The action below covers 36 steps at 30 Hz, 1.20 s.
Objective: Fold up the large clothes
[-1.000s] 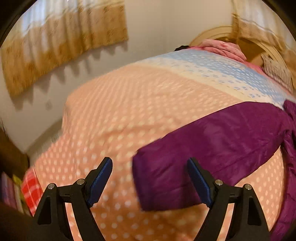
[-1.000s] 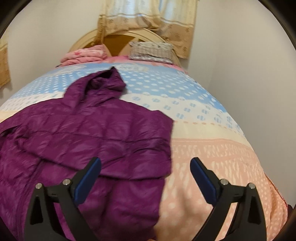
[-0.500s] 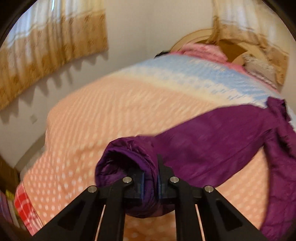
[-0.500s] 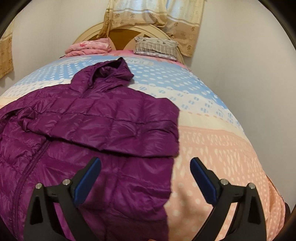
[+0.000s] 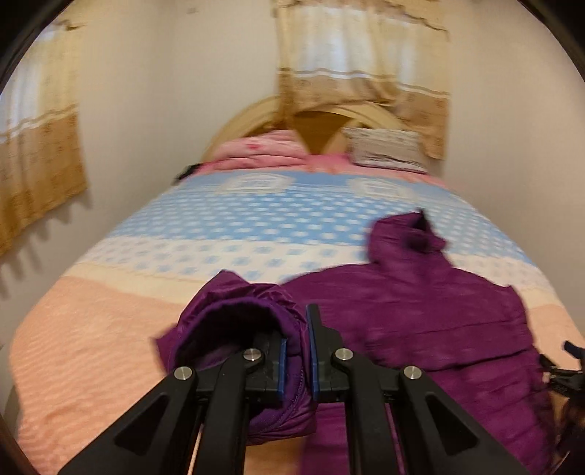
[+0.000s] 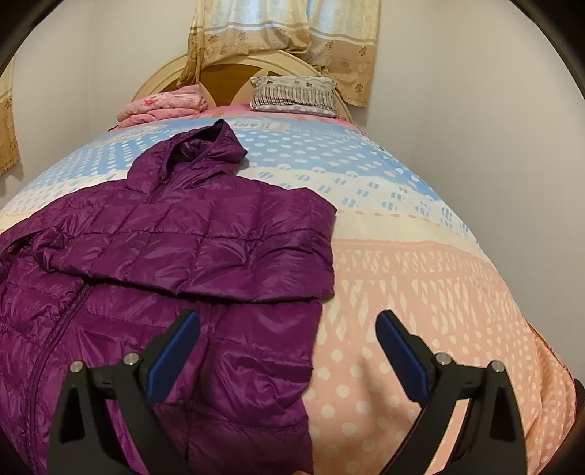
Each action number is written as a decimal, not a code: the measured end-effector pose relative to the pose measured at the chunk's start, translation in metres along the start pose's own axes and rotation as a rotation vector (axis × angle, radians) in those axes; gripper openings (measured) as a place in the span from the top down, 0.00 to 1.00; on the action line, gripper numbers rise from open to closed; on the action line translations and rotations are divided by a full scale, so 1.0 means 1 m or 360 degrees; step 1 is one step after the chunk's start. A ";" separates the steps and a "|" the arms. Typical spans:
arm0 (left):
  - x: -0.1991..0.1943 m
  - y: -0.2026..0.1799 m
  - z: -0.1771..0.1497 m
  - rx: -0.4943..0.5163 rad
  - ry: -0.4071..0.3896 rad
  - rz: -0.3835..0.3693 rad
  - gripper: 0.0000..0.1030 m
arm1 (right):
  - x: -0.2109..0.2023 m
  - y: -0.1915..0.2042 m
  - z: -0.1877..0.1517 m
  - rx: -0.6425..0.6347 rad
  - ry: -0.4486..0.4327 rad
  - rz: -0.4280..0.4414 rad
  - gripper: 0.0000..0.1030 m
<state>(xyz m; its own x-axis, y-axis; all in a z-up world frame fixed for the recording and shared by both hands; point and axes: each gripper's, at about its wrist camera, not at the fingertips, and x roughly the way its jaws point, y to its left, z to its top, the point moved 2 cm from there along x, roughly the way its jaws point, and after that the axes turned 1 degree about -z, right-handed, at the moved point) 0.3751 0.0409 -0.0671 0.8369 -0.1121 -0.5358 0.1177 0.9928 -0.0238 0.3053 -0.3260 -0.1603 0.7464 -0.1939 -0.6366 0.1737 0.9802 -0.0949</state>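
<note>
The left gripper [image 5: 296, 356] is clenched on the cuff of the purple jacket's sleeve [image 5: 252, 314] – the cuff bulges left of the jaws. The right gripper [image 6: 289, 350] stands released above the purple jacket [image 6: 190, 248], its hem edge between the jaws on the bedspread [image 6: 420, 277]

Left gripper [image 5: 296, 360] black; blue-padded jaws; silver screws; right gripper [image 6: 289, 360] alike.

A bed [image 6: 420, 292] carries a dotted cover banded peach near, cream, then blue far. At its far end, a folded pink blanket [image 6: 161, 104] lies left and a striped pillow [image 6: 294, 95] right against the arched headboard [image 6: 219, 73]. Curtains [image 6: 289, 33] hang behind.
</note>
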 end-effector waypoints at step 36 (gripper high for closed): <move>0.055 0.032 -0.063 -0.0031 0.0132 0.0296 0.16 | 0.018 0.123 0.057 -0.0101 0.0152 0.0555 0.04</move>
<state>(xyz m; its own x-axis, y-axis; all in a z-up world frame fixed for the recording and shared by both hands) 0.3906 0.0688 -0.1507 0.7964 0.0767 -0.5998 -0.0459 0.9967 0.0666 0.3761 -0.2115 -0.1400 0.6899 0.1539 -0.7074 -0.1230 0.9878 0.0950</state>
